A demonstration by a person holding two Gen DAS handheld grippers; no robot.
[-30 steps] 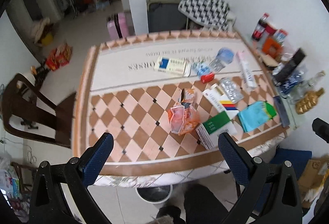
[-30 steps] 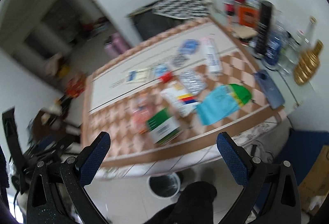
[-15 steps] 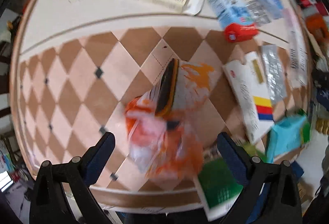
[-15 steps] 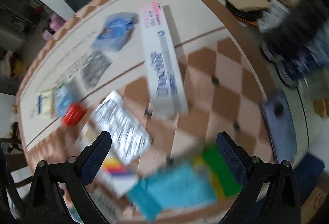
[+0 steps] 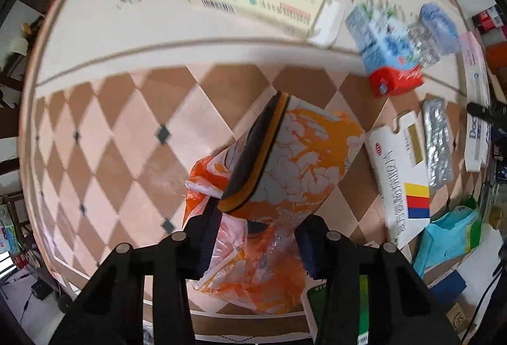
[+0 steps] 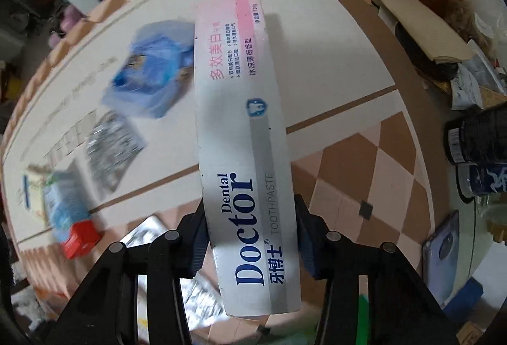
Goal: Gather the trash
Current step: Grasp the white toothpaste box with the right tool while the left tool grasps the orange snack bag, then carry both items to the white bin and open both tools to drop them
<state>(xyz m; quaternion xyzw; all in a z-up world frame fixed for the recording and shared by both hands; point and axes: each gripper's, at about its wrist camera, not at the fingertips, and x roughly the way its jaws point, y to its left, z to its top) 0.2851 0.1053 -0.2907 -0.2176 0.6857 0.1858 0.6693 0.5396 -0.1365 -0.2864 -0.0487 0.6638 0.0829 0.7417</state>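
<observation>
Both grippers down on the tiled brown-and-pink diamond-pattern desk [image 5: 126, 136], each closing on one piece of trash.

Left gripper [image 5: 256, 237]: fingers narrowed around the crumpled orange-and-white plastic snack bag [image 5: 285, 174], near the front edge of the desk. Pads look to be touching or almost touching the bag's lower sides; cannot tell if the grip is firm. Bag is soft and puffy, so squeeze through the slack and catch the bulk, not just loose film, before lifting.

Right gripper [image 6: 250, 243]: fingers narrowed either side of the long white-and-pink cardboard toothpaste box [image 6: 244, 136], which lies flat, running away from the camera. Fingers straddle its near end by the "Doctor" print; contact looks close but clamp not confirmed. Holding it at one end means the far end will probably sag or swing, so press the sides square and lift slowly.

Clutter close by: white medicine carton with red-yellow-blue stripes [image 5: 399, 180] just beside the bag, silver blister pack [image 6: 111, 148] and blue plastic pouch [image 6: 152, 79] left of the box. Lift straight up to avoid dragging neighbours.
</observation>
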